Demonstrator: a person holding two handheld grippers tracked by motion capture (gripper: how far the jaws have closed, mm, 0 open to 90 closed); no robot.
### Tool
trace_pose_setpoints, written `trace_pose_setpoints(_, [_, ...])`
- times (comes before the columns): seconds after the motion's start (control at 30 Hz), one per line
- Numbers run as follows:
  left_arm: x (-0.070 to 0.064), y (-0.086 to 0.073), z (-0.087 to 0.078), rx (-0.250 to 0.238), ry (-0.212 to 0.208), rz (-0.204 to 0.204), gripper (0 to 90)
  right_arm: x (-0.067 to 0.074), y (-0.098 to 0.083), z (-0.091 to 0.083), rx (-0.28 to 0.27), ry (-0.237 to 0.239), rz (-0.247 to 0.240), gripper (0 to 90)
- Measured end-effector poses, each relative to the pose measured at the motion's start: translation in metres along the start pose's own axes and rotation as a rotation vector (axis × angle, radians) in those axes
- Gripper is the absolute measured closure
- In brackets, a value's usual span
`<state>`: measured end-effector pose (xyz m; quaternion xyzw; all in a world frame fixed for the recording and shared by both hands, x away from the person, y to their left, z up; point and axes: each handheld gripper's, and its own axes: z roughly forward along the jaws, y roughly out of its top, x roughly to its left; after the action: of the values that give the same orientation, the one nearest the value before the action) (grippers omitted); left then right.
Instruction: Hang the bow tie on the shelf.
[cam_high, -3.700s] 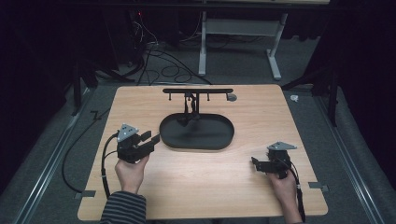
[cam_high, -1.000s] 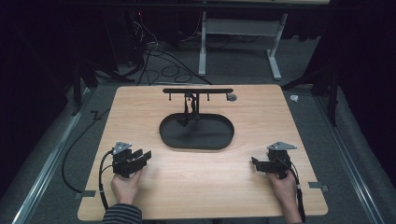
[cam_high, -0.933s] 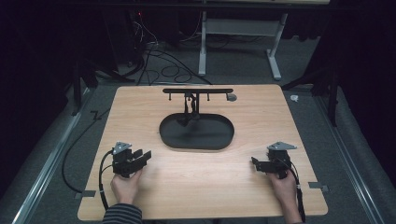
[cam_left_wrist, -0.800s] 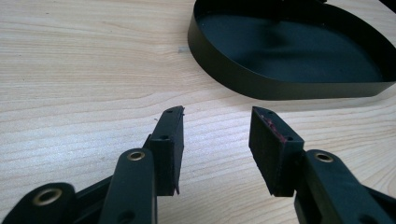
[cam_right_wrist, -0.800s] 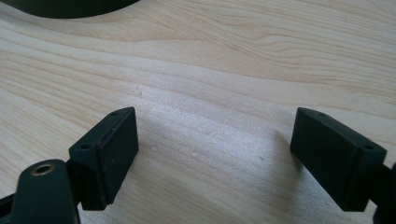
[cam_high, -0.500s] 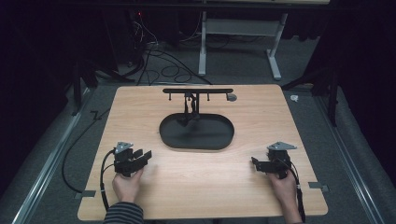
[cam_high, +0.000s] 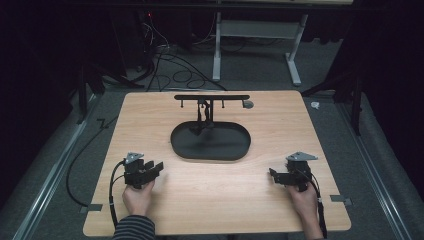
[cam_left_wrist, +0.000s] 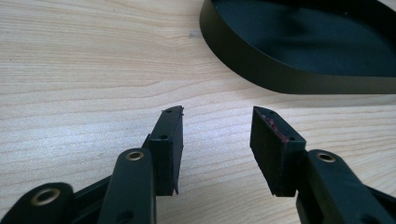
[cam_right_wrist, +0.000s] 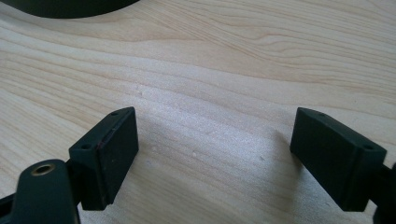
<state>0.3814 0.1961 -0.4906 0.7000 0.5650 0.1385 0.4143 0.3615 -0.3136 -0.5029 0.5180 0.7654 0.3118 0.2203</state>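
A black oval tray (cam_high: 210, 144) lies in the middle of the wooden table (cam_high: 215, 205), with a black T-shaped stand (cam_high: 211, 98) rising at its far edge. My left gripper (cam_high: 156, 168) rests low over the near-left of the table, a short way from the tray's left end. In the left gripper view, the left gripper (cam_left_wrist: 217, 114) stands open with bare wood between its pads, and the tray's wall (cam_left_wrist: 280, 77) lies ahead at the upper right. My right gripper (cam_high: 273, 175) sits at the near right, pointing left. In its own view the right gripper (cam_right_wrist: 215, 114) is wide open over bare wood.
A cable (cam_high: 114, 192) trails from the left gripper over the table's front edge. A small grey knob (cam_high: 247, 104) sits by the stand's right end. Beyond the table are floor cables (cam_high: 170, 65) and a white desk frame (cam_high: 255, 45).
Since the earliest frame my left gripper has drawn back from the tray's left rim toward the front edge. Over the last second it has barely moved. The right gripper has kept still.
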Motion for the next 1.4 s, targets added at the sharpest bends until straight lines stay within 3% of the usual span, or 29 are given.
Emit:
trace_pose_setpoints(0.27, [-0.006, -0.003, 0.007, 0.026, 0.053, 0.075, 53.9, 0.0, 0.0, 0.0, 0.0, 0.001, 0.002, 16.3])
trace_pose_setpoints(1.03, [-0.008, -0.006, 0.018, 0.021, 0.092, 0.1, 53.4, 0.0, 0.0, 0.0, 0.0, 0.001, 0.002, 16.4])
trace_pose_setpoints(1.3, [-0.012, -0.008, 0.02, 0.012, 0.103, 0.131, 52.2, 0.0, 0.0, 0.0, 0.0, 0.0, 0.002, 16.4])
trace_pose_setpoints(1.4, [-0.014, -0.01, 0.021, 0.01, 0.115, 0.172, 49.9, 0.0, 0.0, 0.0, 0.0, 0.0, 0.002, 16.4])
